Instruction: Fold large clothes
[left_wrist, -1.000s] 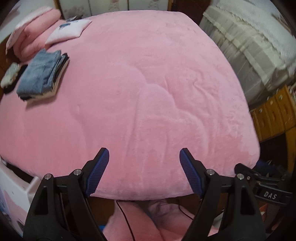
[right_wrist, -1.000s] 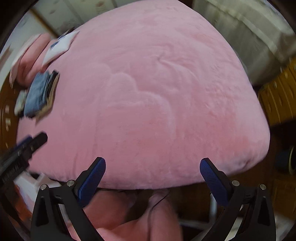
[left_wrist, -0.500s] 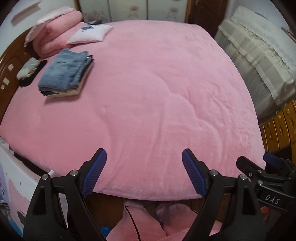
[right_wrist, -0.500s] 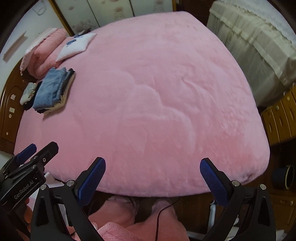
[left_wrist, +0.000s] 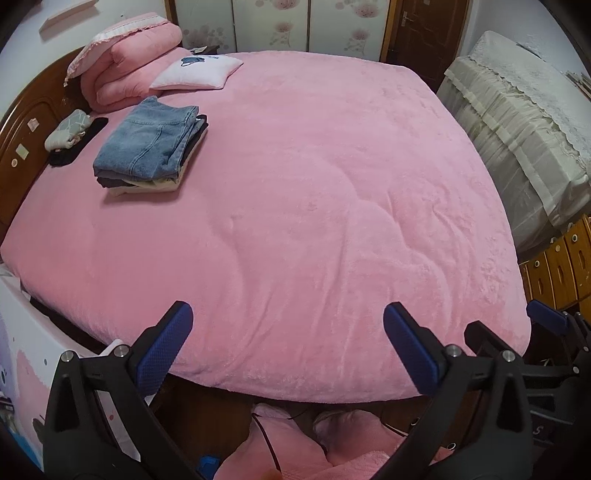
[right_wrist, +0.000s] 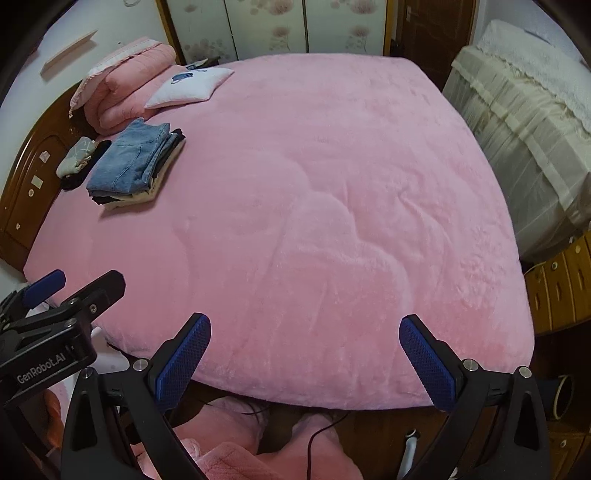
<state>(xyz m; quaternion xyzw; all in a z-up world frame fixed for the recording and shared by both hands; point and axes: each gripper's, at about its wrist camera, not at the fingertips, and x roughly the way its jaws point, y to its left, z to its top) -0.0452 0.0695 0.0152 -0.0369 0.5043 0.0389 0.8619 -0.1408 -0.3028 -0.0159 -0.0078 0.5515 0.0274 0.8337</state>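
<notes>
A folded stack of clothes with blue jeans (left_wrist: 147, 147) on top lies on the pink plush bedcover (left_wrist: 314, 203) at the far left, near the headboard. The right wrist view shows the same stack (right_wrist: 129, 162). My left gripper (left_wrist: 288, 314) hovers over the bed's near edge, its jaws opening, with nothing between them. My right gripper (right_wrist: 304, 323) hangs open and empty above the same edge, to the right of the left one. Both are far from the stack. Pink plush fabric (left_wrist: 288, 446) lies low in front of the bed, partly hidden by the fingers.
A white pillow (left_wrist: 195, 72) and a folded pink quilt (left_wrist: 129, 62) sit by the wooden headboard (left_wrist: 22, 140). Small grey and black cloths (left_wrist: 68, 134) lie left of the stack. Cloth-covered furniture (left_wrist: 517, 129) and wooden drawers (left_wrist: 554, 266) stand on the right. A cable (right_wrist: 325, 428) trails below.
Both grippers have risen and drawn back from the bed, so more of the bed and room shows. The left jaws have spread wider. The clothes stack has not moved.
</notes>
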